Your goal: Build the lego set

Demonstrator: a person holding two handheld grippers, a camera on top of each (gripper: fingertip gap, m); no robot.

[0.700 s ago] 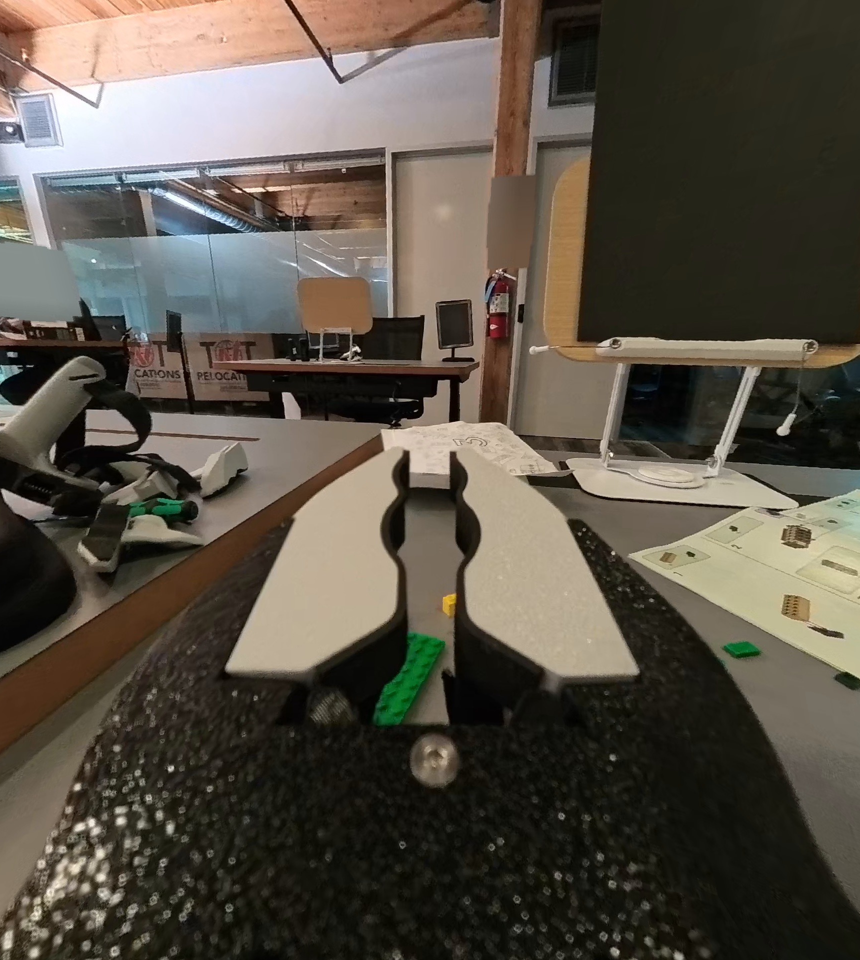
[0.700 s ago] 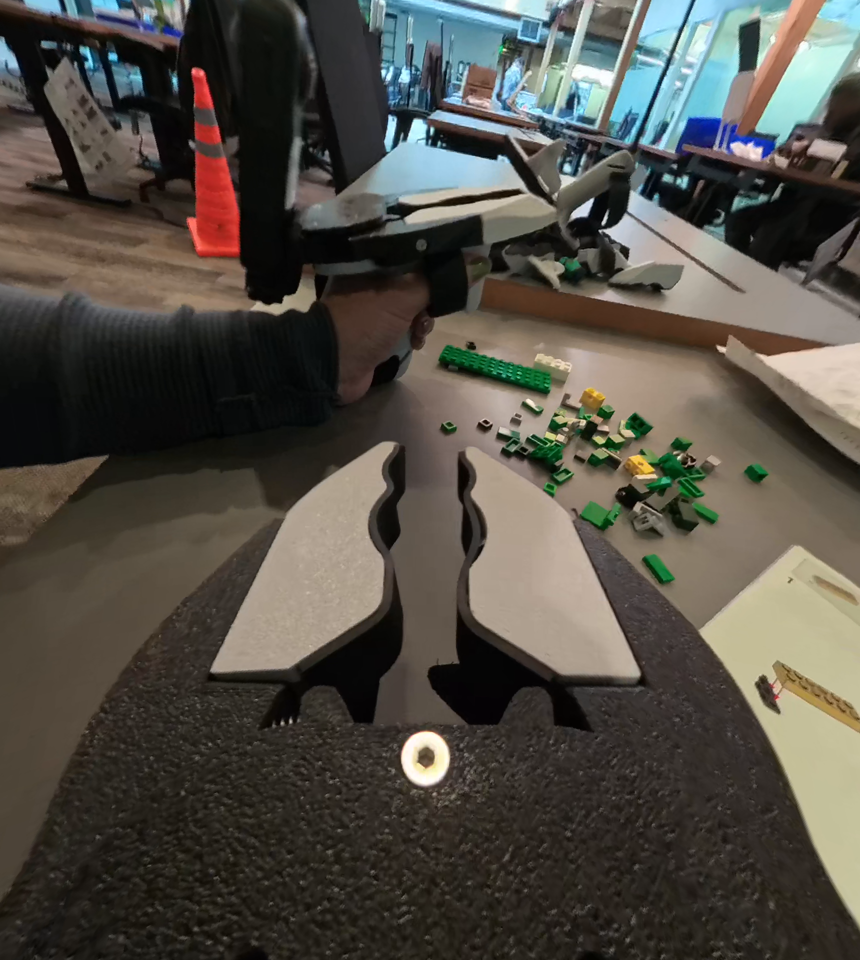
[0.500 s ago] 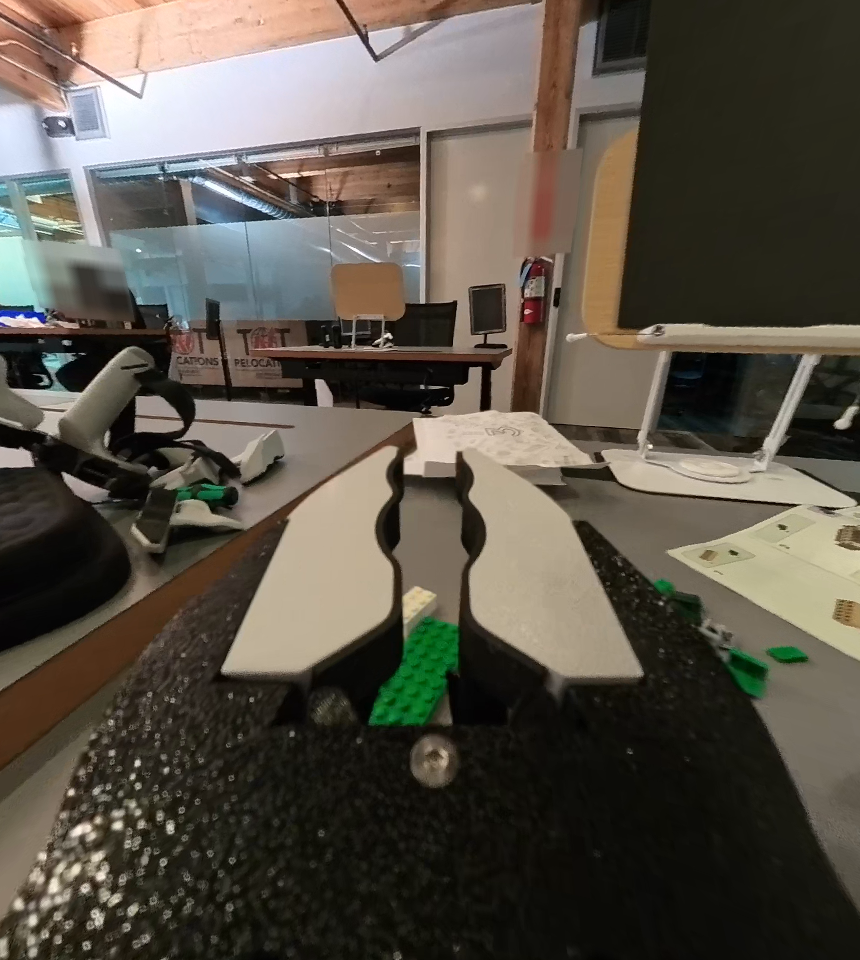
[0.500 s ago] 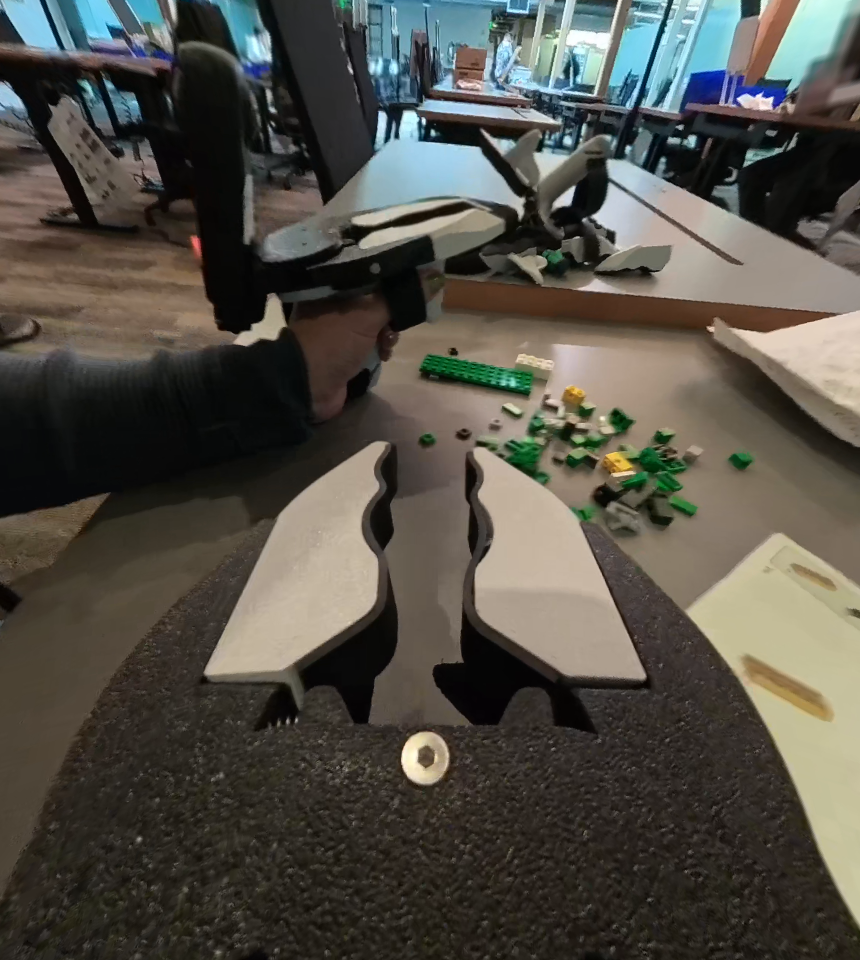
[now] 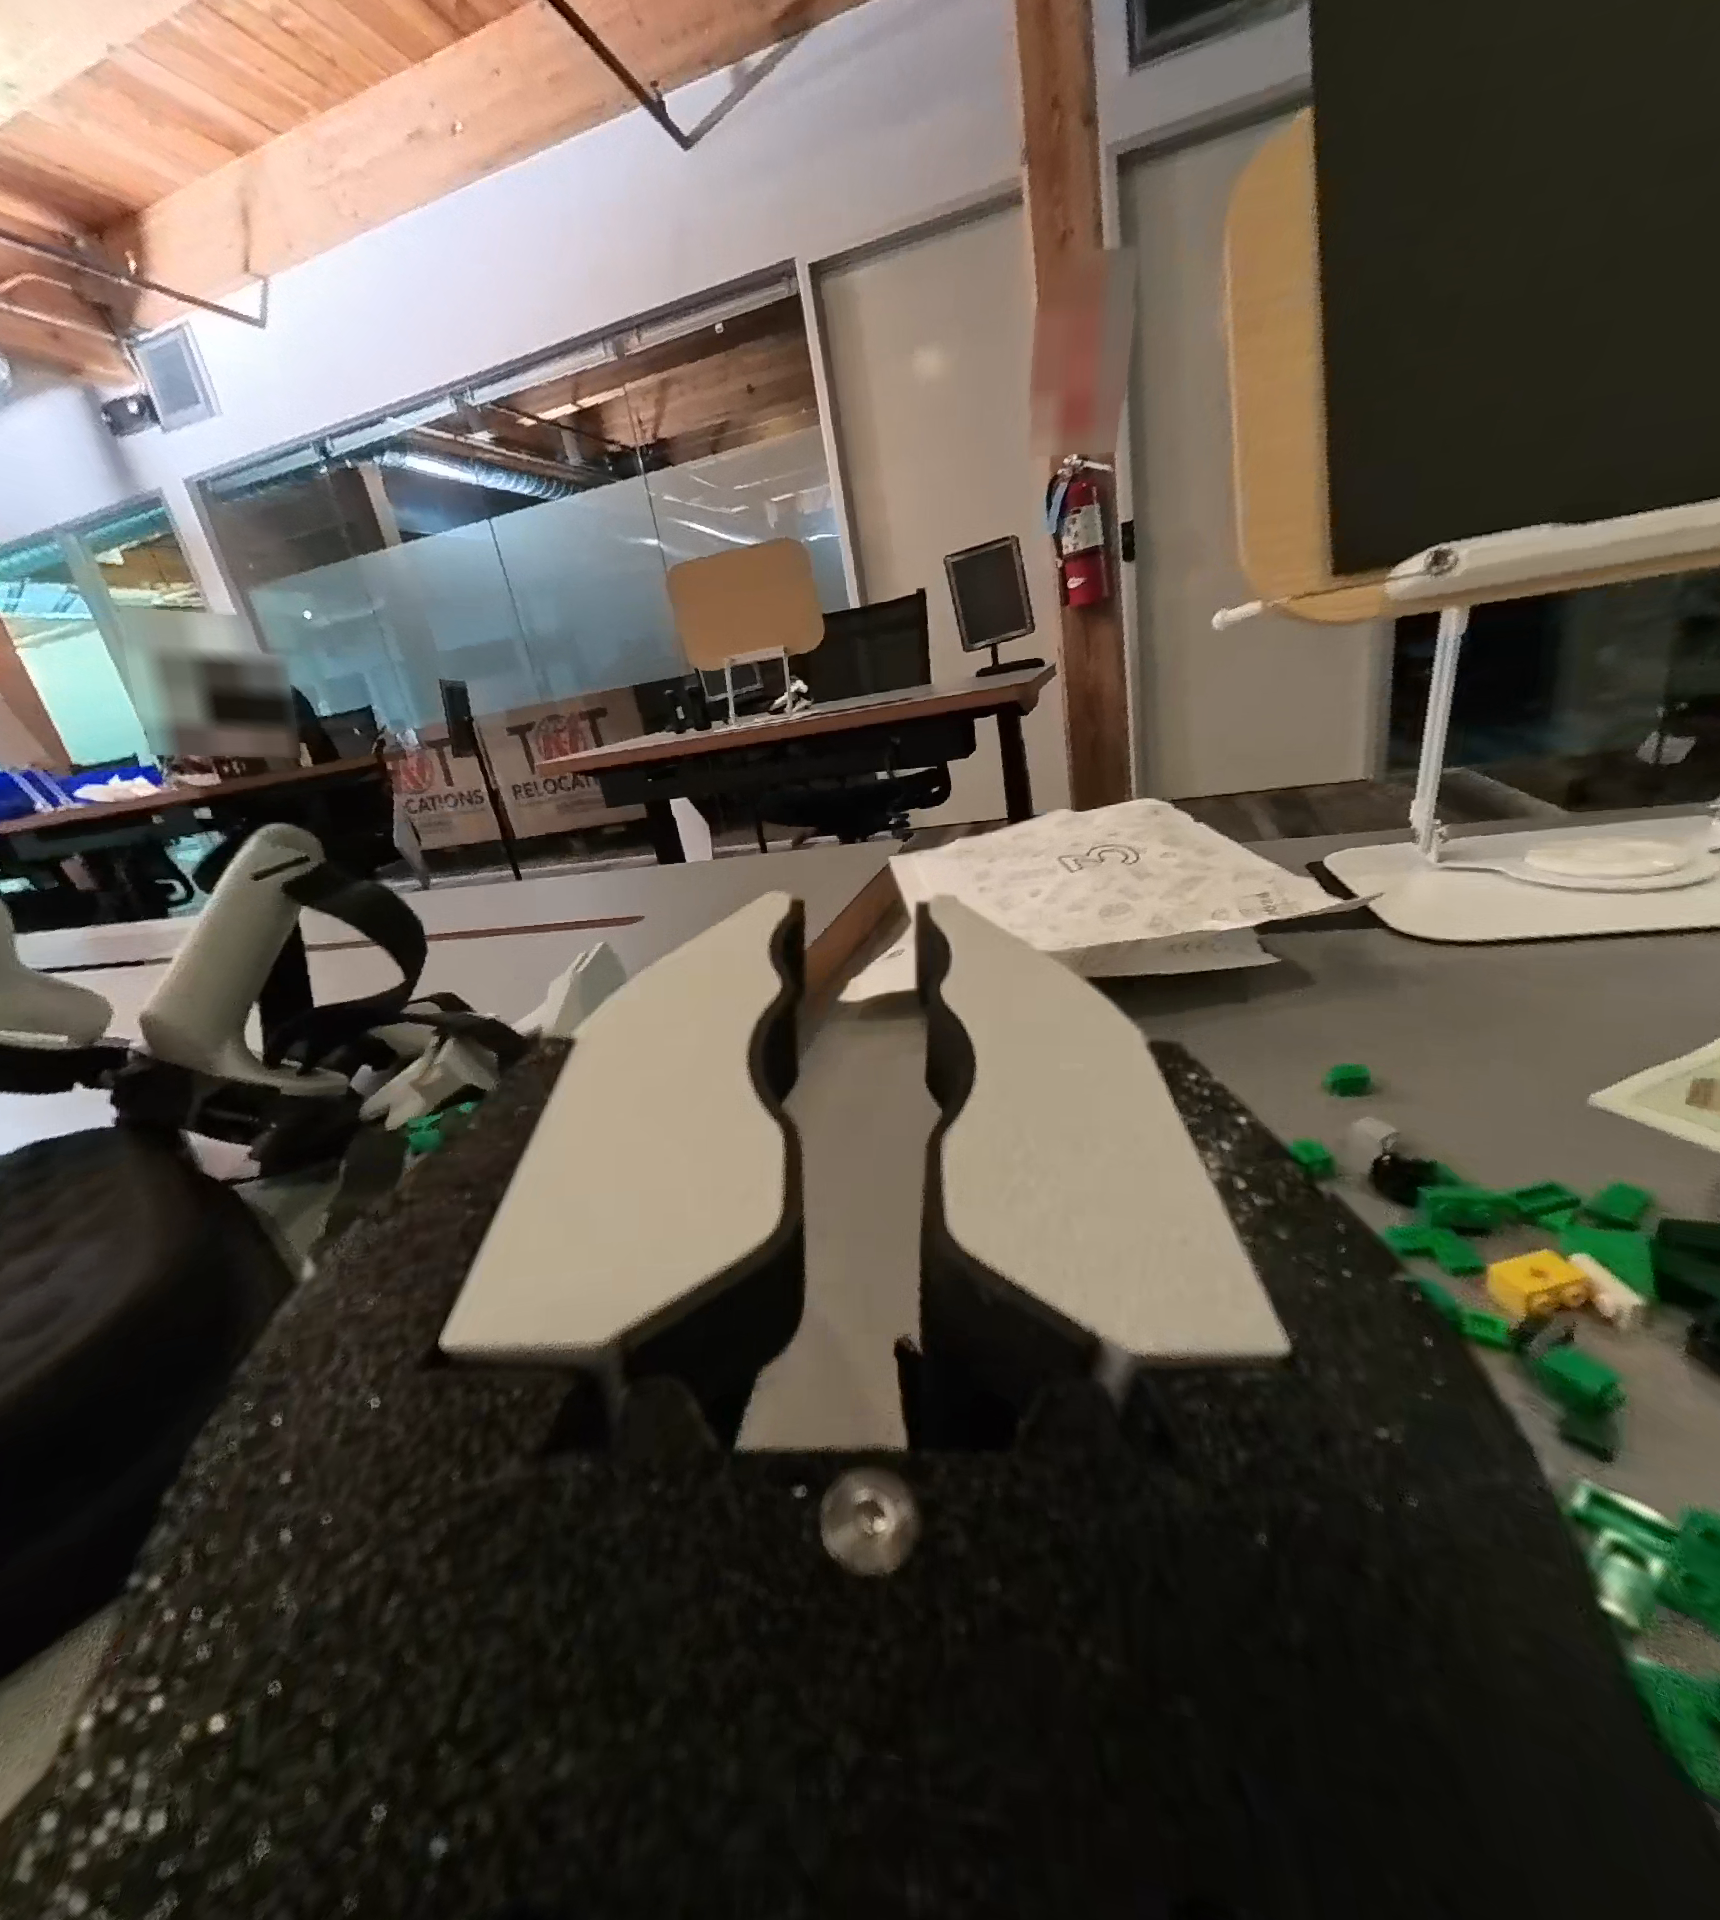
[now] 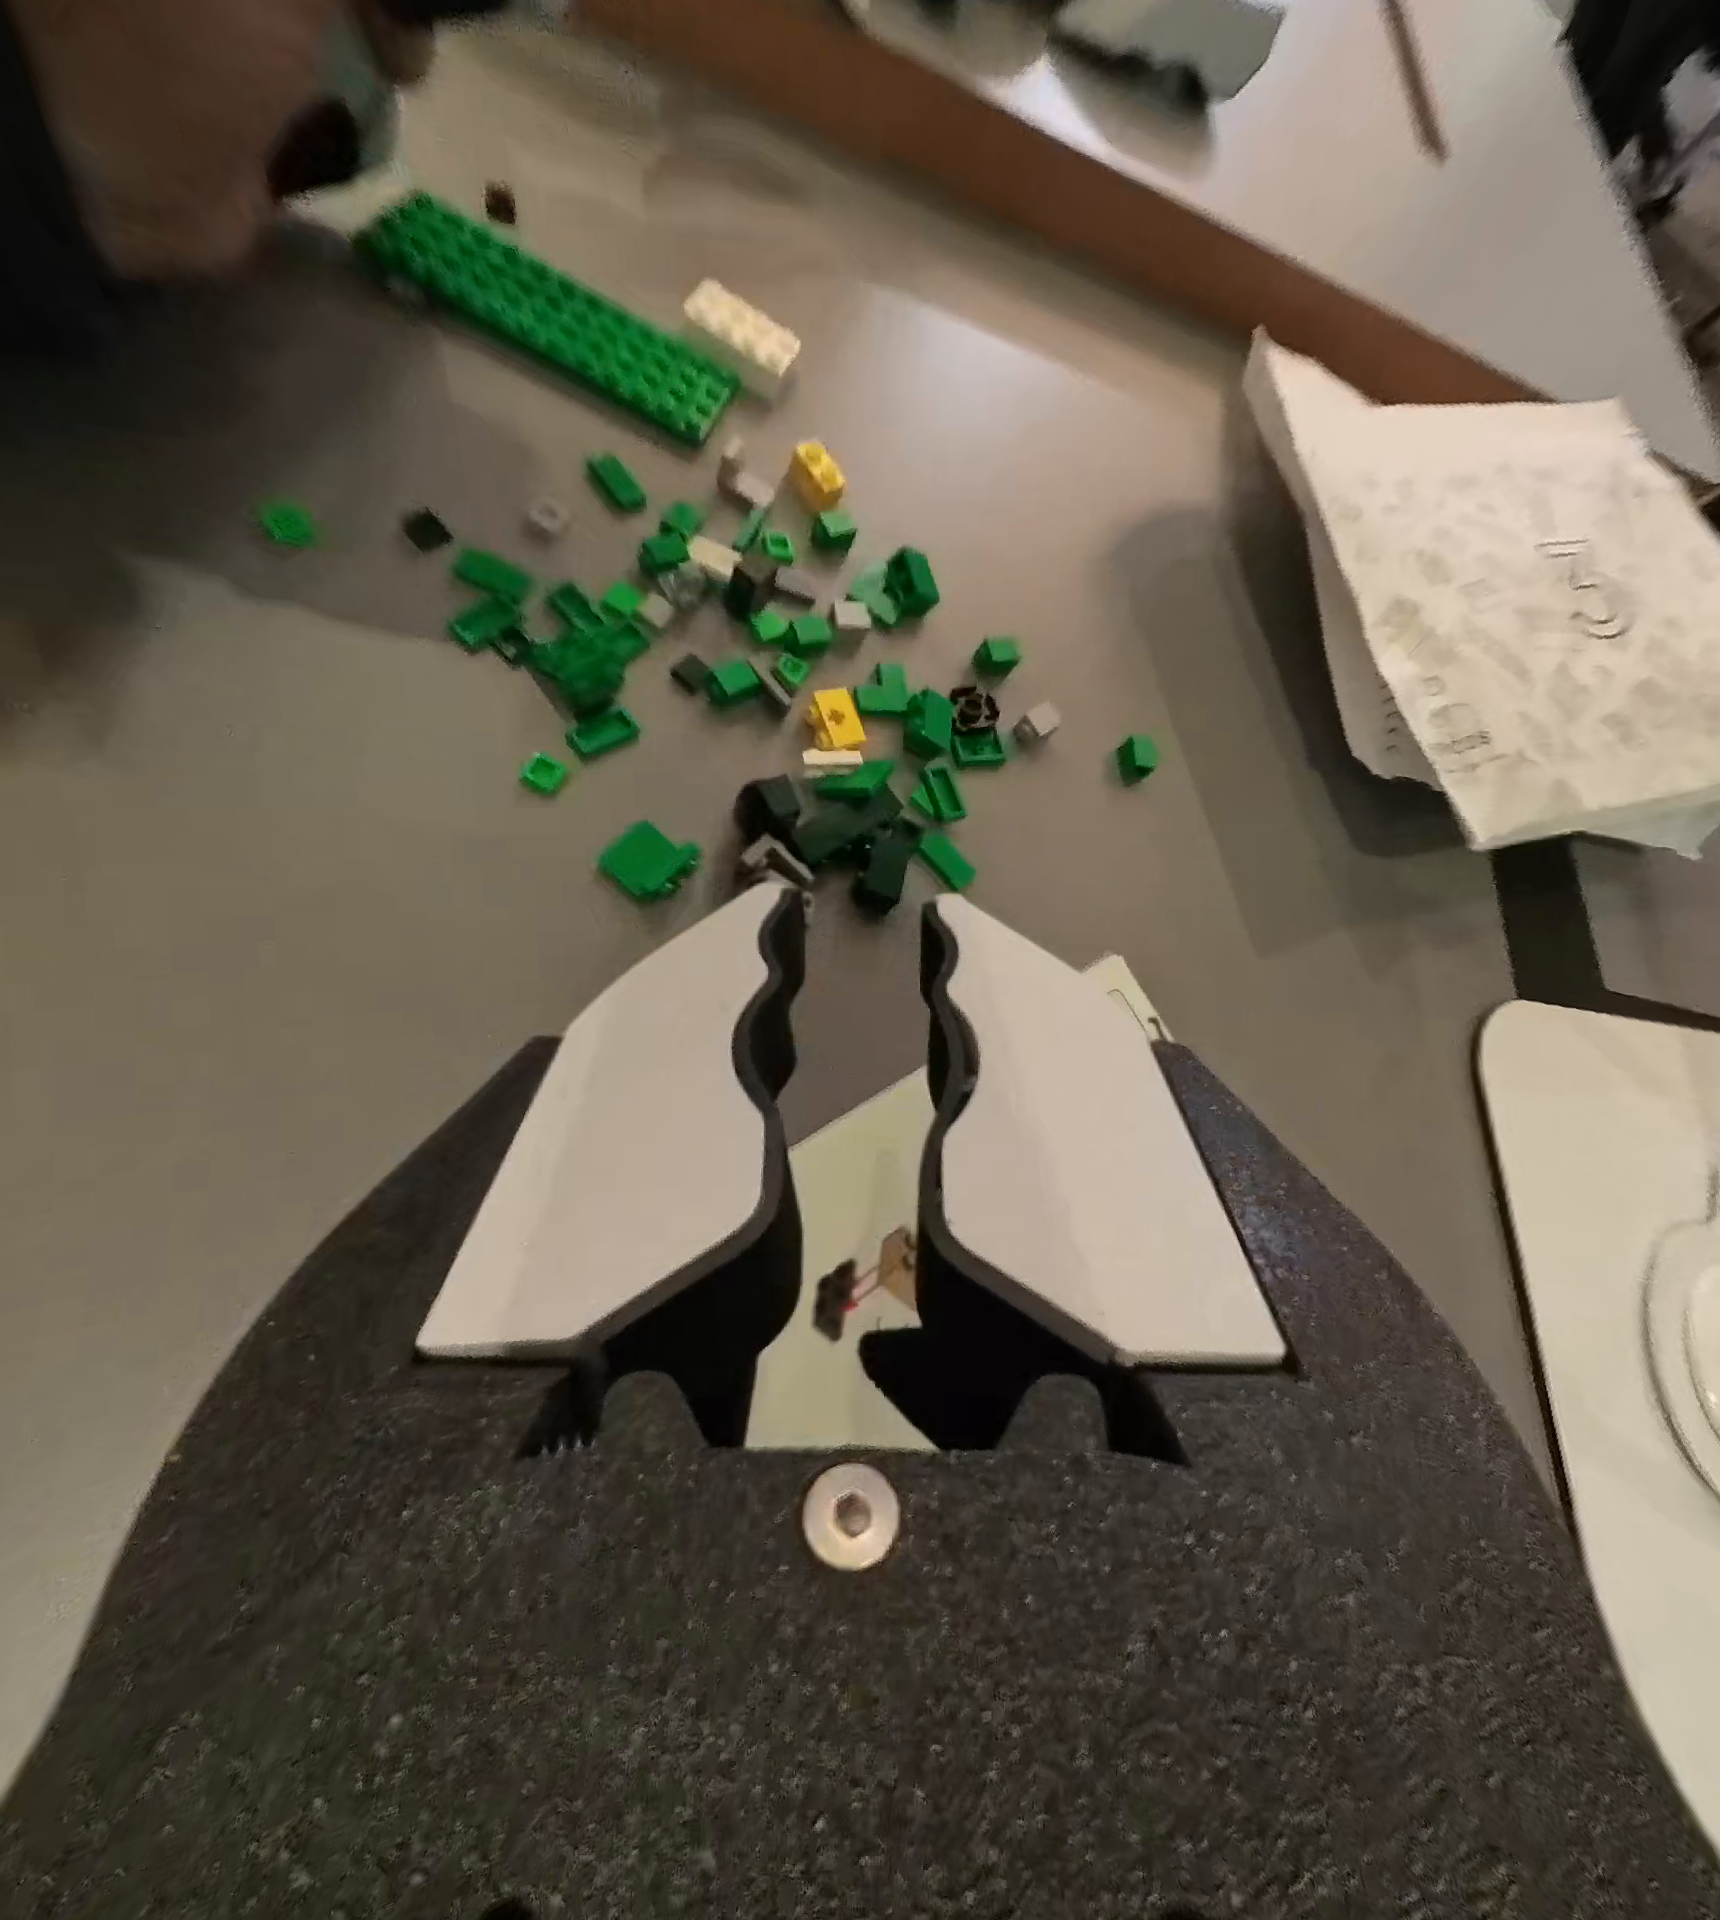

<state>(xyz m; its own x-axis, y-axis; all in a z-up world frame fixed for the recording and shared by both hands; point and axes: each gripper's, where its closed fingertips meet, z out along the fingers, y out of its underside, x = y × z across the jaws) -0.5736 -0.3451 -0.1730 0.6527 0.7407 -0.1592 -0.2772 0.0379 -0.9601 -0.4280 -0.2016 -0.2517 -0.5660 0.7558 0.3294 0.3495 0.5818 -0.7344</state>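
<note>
Two pairs of tongs are in play, and neither has hold of anything: the left tongs stand slightly parted with only bare grey table showing through the gap, and the right tongs are likewise a little open and empty, tipped steeply down toward the table. That downward tilt reads as a search for the next part, since the tips hang just short of the scattered pile of small lego pieces, mostly green with a few grey, dark and white bits, which spreads away ahead of them. The nearest dark green pieces lie right off the fingertips, a flat green square piece sits just ahead and to the left, and a yellow brick lies a little farther ahead with a second yellow one beyond it. The long green plate, with a white brick touching its far end, rests well ahead and to the left, at the far side of the pile, probably set apart as the base of the build. Under the right tongs, showing between the fingers, lies the instruction sheet, kept close at hand for reference; a printed paper bag lies ahead to the right. Seen from the left tongs, which point level across the table, the same pile lies low to their right, blurred, and other handheld devices rest on the neighbouring table to the left.
</note>
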